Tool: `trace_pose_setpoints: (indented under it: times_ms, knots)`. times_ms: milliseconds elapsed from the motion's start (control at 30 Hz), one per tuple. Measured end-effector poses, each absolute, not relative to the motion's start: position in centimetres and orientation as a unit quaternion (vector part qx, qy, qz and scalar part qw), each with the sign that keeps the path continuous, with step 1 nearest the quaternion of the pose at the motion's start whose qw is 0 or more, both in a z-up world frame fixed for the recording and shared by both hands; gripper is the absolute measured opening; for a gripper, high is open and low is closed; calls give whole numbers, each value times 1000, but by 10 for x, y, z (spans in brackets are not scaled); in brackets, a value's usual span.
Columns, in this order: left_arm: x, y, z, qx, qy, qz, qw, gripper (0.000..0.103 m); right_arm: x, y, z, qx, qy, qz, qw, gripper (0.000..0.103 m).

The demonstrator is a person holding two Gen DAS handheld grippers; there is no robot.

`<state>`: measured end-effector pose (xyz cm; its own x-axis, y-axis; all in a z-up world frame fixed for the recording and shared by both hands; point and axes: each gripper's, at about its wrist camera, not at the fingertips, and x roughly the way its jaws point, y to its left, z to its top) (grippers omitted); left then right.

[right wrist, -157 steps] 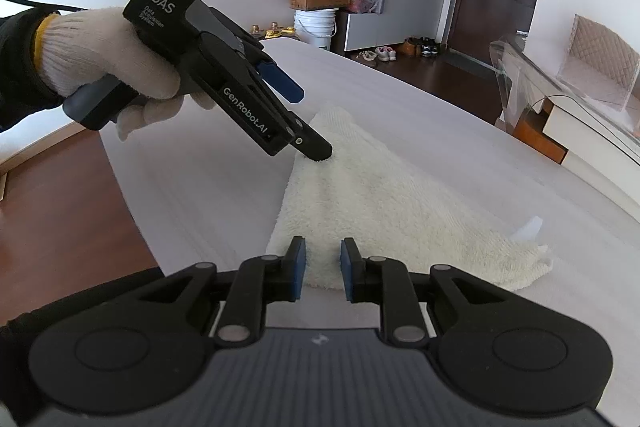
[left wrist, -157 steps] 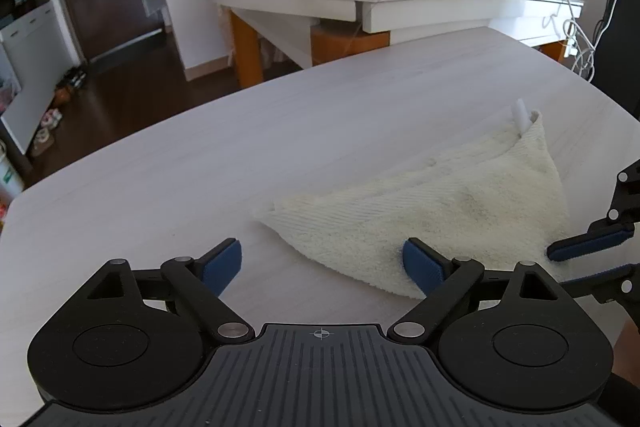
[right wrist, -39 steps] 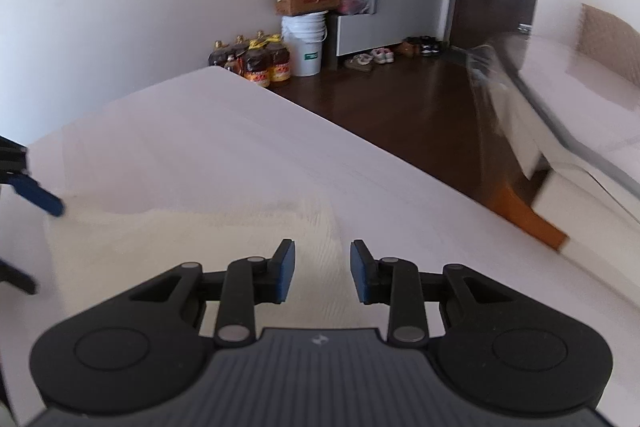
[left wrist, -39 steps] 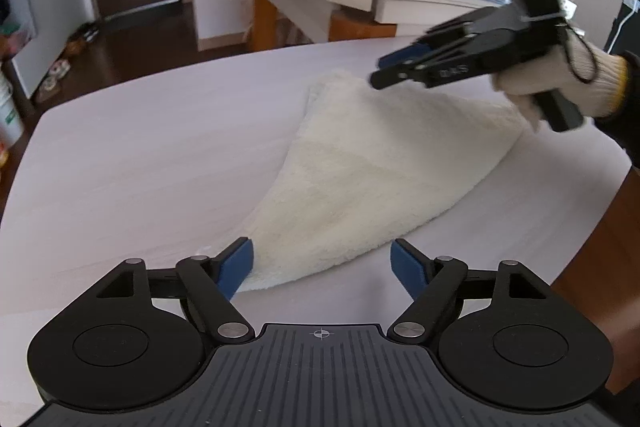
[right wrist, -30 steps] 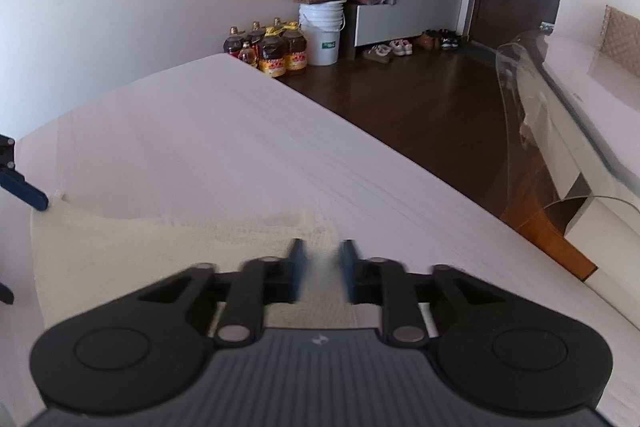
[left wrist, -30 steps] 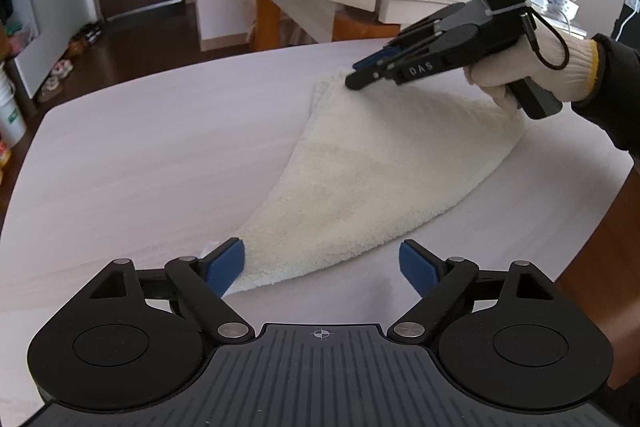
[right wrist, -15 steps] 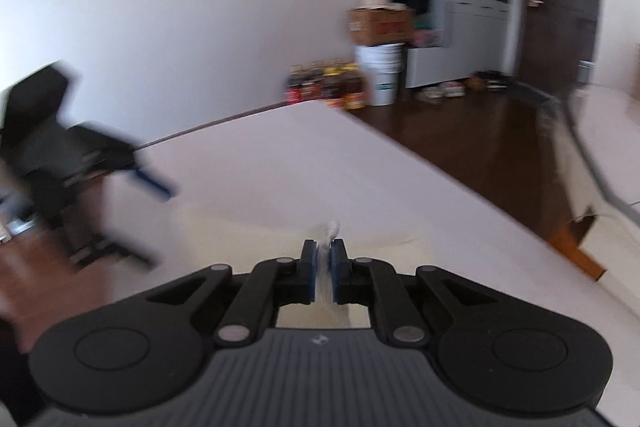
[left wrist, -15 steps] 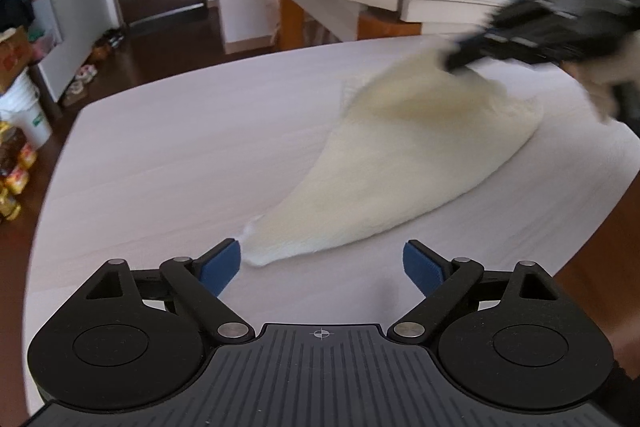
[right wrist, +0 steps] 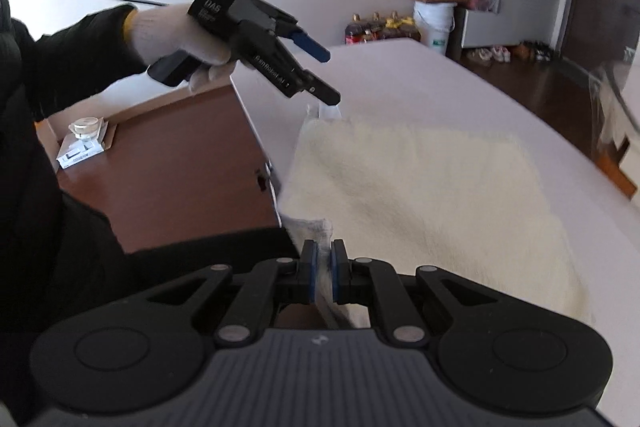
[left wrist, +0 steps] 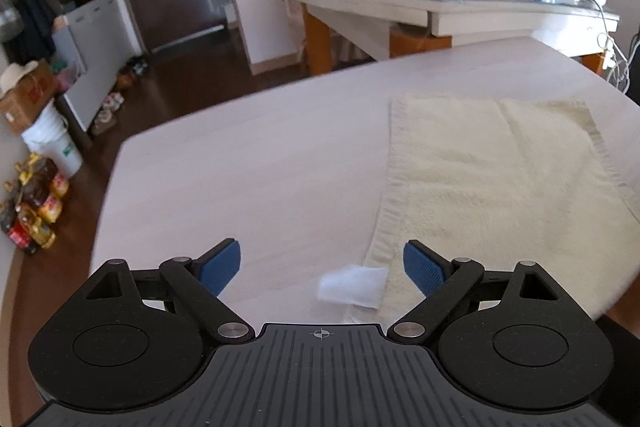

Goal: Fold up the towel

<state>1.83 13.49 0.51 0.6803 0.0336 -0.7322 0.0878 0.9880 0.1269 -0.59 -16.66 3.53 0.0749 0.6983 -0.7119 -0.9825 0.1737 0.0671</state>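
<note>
The right tongs [right wrist: 323, 269] are clenched on a corner of the cream towel [right wrist: 424, 195], likely to spread it flat on the pale surface [left wrist: 248, 163] for folding – the left tongs [left wrist: 322, 265] hang released over its white label [left wrist: 352, 285]; fluffy, creased down the middle

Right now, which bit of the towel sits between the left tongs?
Start at the pale table and its cream towel. At the towel's near corner, between the open left tongs, a small white tag lies flat: smooth and whiter than the terry.
</note>
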Motion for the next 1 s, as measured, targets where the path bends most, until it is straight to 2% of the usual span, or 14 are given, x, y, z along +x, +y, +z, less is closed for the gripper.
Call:
trace_pose_setpoints:
  times_ms: [167, 500, 667, 800, 933, 967, 1000]
  knots:
    - [24, 118, -13, 98, 413, -35, 905, 93, -4, -174, 27, -227, 329, 579, 711, 9]
    - [14, 101, -13, 95, 410, -78, 904, 93, 11, -206, 32, -239, 335, 510, 756, 9]
    - [-4, 89, -8, 157, 389, -150, 895, 92, 22, -214, 35, -207, 335, 485, 781, 9]
    - [-22, 90, -1, 191, 377, -206, 882, 80, 25, -213, 34, -203, 332, 470, 792, 9]
    - [-44, 84, 4, 259, 363, -288, 848, 78, 27, -214, 34, -195, 332, 461, 799, 9]
    - [-47, 82, 3, 272, 358, -300, 841, 75, 27, -216, 33, -192, 333, 461, 800, 9]
    - [-49, 80, 2, 281, 355, -308, 837, 69, 27, -217, 32, -190, 333, 460, 801, 9]
